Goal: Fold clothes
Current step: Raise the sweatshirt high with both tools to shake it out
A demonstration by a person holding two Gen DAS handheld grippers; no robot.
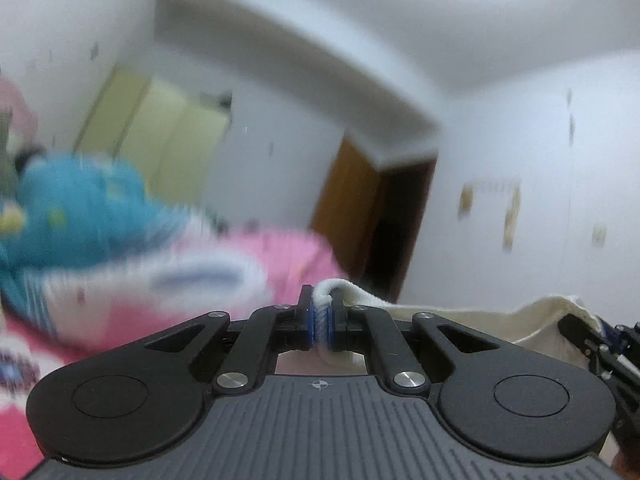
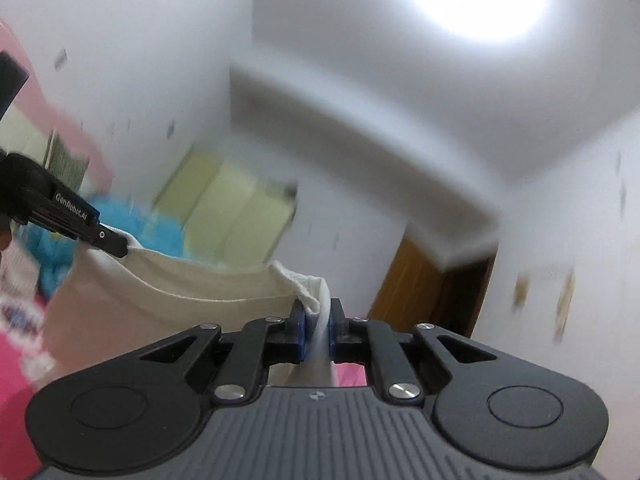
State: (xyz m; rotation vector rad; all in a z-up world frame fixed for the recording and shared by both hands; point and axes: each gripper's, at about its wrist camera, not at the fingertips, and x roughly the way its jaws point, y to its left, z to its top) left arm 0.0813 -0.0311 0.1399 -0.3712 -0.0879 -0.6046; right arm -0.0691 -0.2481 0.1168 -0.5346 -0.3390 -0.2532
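Cream garment held up between both claws, above a pink bed.

The left claw (image 1: pixel 319 322) is clamped tight on a rolled hem of the cream garment (image 1: pixel 472 316), the cloth pinched between its blue pads (image 1: pixel 309 326). The right claw (image 2: pixel 317 330) grips another edge of the same garment (image 2: pixel 192 296), its jaws nearly closed with white fabric pressed between them. In the right wrist view the cloth sags in a shallow curve from the right claw across to the left claw (image 2: pixel 120 245) at the picture's left, so the garment hangs spread between the two, raised off the pink bedspread (image 1: pixel 280 256). A blurred heap of blue clothing (image 1: pixel 80 200) and a striped white piece (image 1: pixel 192 276) lie on the bed's far side. Behind stand a yellow-green wardrobe (image 1: pixel 160 128) and a brown door (image 1: pixel 348 200).
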